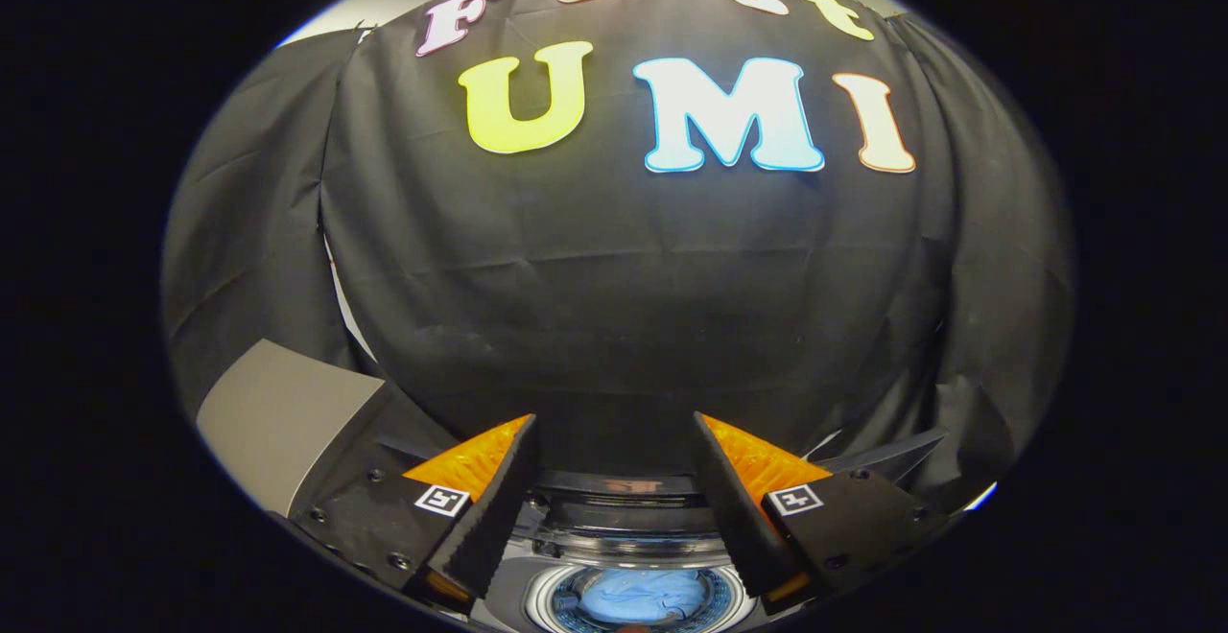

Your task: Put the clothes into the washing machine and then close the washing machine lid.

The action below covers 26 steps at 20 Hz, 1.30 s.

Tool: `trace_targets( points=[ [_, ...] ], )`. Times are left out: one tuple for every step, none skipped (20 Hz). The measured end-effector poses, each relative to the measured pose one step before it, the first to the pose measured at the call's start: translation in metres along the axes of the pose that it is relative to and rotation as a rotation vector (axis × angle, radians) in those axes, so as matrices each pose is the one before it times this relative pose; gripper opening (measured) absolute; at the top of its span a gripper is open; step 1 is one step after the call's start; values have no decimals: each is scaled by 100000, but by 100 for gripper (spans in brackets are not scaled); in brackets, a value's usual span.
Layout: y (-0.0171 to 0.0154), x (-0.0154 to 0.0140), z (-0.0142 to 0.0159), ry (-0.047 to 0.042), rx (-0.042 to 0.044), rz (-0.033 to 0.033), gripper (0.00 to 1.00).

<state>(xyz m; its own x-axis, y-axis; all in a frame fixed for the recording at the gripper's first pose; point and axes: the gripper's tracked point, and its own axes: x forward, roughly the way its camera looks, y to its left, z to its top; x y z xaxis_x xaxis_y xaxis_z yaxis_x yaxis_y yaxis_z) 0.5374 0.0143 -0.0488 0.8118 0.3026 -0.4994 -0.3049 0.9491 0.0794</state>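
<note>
Gripper: the gripper point(614, 441) hangs above the washer with its fingers point(499, 508) spread wide apart; nothing sits between them and nothing touches either one.
Fingers: both point forward toward the booth wall, one on each side of the washer's opening; each carries a small square marker on its upper face.
Washer: the washer point(614, 518) lies below and between the fingers, seen from above; its dark top rim and a glossy band show just ahead of the drum.
Drum: the drum point(566, 609) is a round opening with a pale ring around it and a pattern of small holes on its inner wall.
Clothes: the clothes point(641, 595) are a light blue bundle lying inside the drum, crumpled, well below the fingers and apart from them.
Orange bit: a small orange patch shows at the near edge of the drum, next to the blue cloth; I cannot tell what it is.
Lid: the lid point(283, 417) looks to be the grey panel tilted up beside the left finger, standing off to the side of the opening; the drum is uncovered.
Wall: black cloth point(614, 307) hangs in folds beyond the washer, with a seam of pale light between two sheets on the left.
</note>
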Motion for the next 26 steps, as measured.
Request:
trace_targets(
  points=[
    [-81,-364,-73,-342,1247,-54,97],
    [184,-129,-81,203,-678,-157,97],
    [154,-134,-71,-783,-1434,-165,97],
    [-24,-363,1,-1067,-505,-6,97],
    [-19,-546,-140,-1484,340,13,97],
    [82,-287,-84,-2258,-484,91,97],
    [90,-429,-156,-1997,-466,63,98],
    [73,-549,-113,-1805,-210,-338,98],
    [74,-402,-131,-2607,-74,-576,97],
    [31,-480,-136,-1716,-478,-514,97],
    [162,-456,-268,-1601,-232,-414,97],
    [115,-354,-118,-1041,-297,39,97],
    [26,-333,-216,-714,-10,144,97],
    [19,-260,-102,-114,-100,153,97],
    [-13,-313,-226,-29,-269,133,97],
    [116,-407,-145,-872,-179,110,97],
    [-6,-556,-223,-1102,-83,-71,97],
    [76,-509,-199,-1231,-55,-172,97],
    [39,-484,-301,-892,-324,-144,97],
    [92,-458,-259,-468,-1,-138,97],
    [19,-474,-354,-582,427,-132,97],
    [116,-313,-156,-752,-487,133,97],
    [90,-507,-141,-1207,-590,212,97],
    [22,-176,-149,-1189,-393,176,97],
    [16,-264,-292,-1025,-217,366,97],
    [48,-317,-145,-581,-120,245,97]
  ],
)
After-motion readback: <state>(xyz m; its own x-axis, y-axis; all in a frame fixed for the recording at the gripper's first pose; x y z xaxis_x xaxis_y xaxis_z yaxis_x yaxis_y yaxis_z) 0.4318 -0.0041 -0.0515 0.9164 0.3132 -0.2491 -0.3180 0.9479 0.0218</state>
